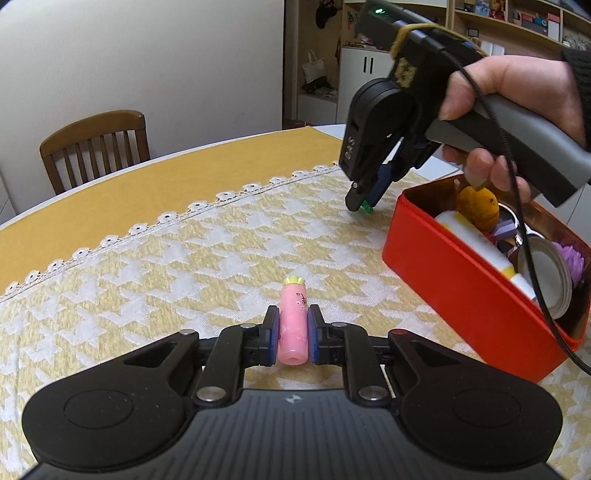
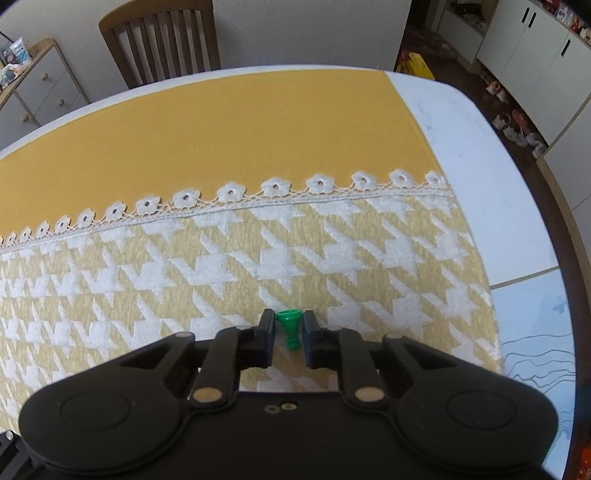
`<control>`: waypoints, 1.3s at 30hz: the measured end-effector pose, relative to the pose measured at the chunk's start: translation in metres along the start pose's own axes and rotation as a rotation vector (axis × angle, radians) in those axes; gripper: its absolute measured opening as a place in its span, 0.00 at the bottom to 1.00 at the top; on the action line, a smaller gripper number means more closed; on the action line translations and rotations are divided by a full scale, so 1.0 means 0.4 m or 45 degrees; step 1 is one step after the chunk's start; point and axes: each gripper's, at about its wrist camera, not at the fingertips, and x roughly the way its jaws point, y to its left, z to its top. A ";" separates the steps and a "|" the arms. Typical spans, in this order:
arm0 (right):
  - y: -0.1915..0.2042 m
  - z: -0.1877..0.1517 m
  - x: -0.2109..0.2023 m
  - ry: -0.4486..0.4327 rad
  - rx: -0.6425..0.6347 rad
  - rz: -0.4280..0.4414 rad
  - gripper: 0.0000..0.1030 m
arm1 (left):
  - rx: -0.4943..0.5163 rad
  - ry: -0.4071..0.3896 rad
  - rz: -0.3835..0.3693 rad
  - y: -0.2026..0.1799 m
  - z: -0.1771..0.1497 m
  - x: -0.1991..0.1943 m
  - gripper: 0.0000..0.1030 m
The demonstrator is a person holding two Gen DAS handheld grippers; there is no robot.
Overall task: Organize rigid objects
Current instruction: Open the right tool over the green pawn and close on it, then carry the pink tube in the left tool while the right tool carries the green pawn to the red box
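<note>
pink tube (image 1: 293, 325) with pale yellow cap, small green funnel-shaped piece (image 2: 289, 328)

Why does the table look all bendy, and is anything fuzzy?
In the left wrist view the fisheye lens bows the lace trim; the pink tube looks sharp, while the shelves behind look soft. In the right wrist view the table edge curves strongly, and the green piece stays fairly clear.

We cannot read the marks on the pink tube (image 1: 293, 326). The red box (image 1: 461, 280) runs off the picture's right edge, its jumbled contents half hidden. The shelf items (image 1: 532, 18) are too small to identify.
</note>
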 end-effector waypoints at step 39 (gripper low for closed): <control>-0.283 -0.331 -0.479 -0.304 0.064 0.243 0.14 | -0.068 -0.061 -0.160 -0.296 0.203 -0.209 0.15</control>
